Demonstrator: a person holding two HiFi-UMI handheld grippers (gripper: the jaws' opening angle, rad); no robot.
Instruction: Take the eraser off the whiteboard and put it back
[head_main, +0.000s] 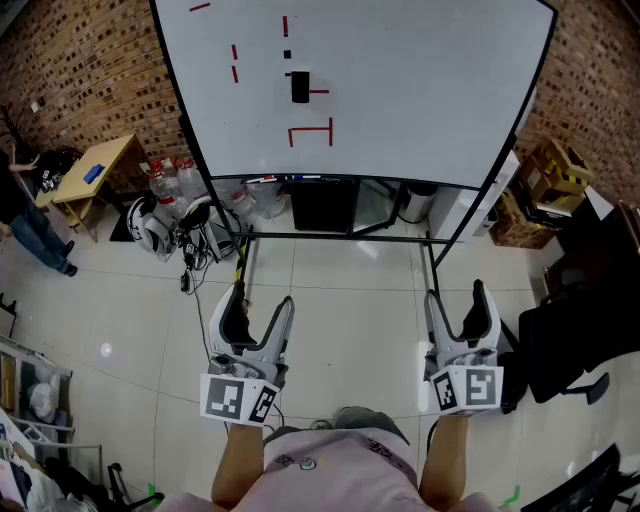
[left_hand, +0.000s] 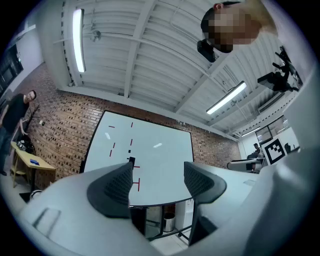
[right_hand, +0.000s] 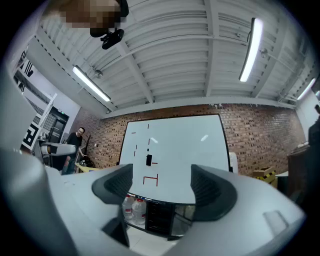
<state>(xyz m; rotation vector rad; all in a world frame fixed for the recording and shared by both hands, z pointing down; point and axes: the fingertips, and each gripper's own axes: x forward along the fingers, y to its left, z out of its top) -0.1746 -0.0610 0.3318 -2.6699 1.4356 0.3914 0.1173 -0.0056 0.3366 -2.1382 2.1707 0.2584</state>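
Observation:
A black eraser (head_main: 300, 87) sticks to the large whiteboard (head_main: 420, 90), left of its middle, among short red marks. The right gripper view shows the eraser (right_hand: 148, 160) far ahead on the board (right_hand: 190, 155); in the left gripper view the eraser (left_hand: 131, 161) peeks just above the left pad. My left gripper (head_main: 260, 315) and right gripper (head_main: 455, 305) are held low in front of the board's stand, well short of the board. Both stand open, with nothing between their jaws.
The board rests on a black wheeled frame (head_main: 340, 238). Water bottles (head_main: 170, 180) and cables lie at its left foot. A wooden table (head_main: 95, 170) and a person (head_main: 30, 225) are at the far left. Cardboard boxes (head_main: 545, 185) and a black chair (head_main: 575, 330) stand right.

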